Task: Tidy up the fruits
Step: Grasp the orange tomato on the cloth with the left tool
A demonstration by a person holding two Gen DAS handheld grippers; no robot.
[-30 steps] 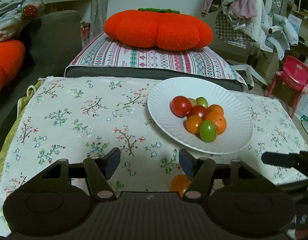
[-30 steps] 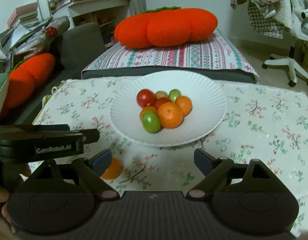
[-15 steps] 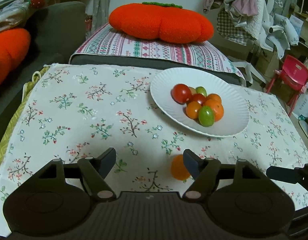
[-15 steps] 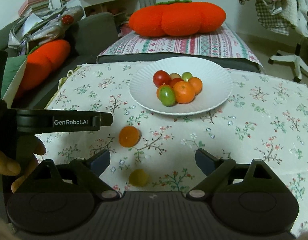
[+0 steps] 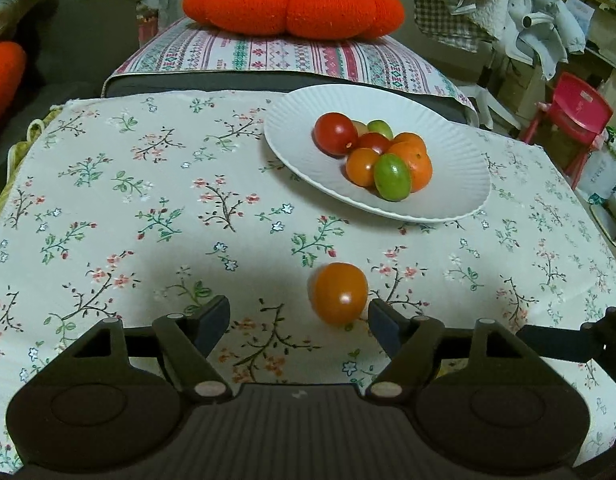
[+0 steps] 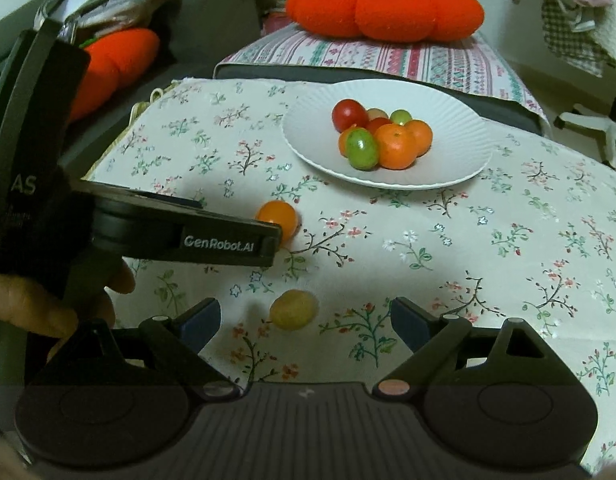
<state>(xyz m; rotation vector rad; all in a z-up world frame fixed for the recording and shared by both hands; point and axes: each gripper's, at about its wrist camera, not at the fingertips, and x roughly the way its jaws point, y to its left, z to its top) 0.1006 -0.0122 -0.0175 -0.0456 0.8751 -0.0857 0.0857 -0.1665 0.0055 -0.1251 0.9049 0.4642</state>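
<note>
Floral cloth (image 5: pixel 107 200) bare leftward | both claws spread, unloaded | plate (image 5: pixel 460 184) well inside edge

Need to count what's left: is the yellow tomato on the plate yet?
Not yet. The yellow tomato lies on the tablecloth, apart from the plate.

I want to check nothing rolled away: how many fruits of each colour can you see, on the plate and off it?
Red: 2, on the white plate
Orange: 4, three on the plate, one orange tomato on the tablecloth
Green: 2, on the plate
Yellow: 1, the yellow tomato on the cloth
Pale, mostly hidden: 1, on the plate
Total: 10
</note>
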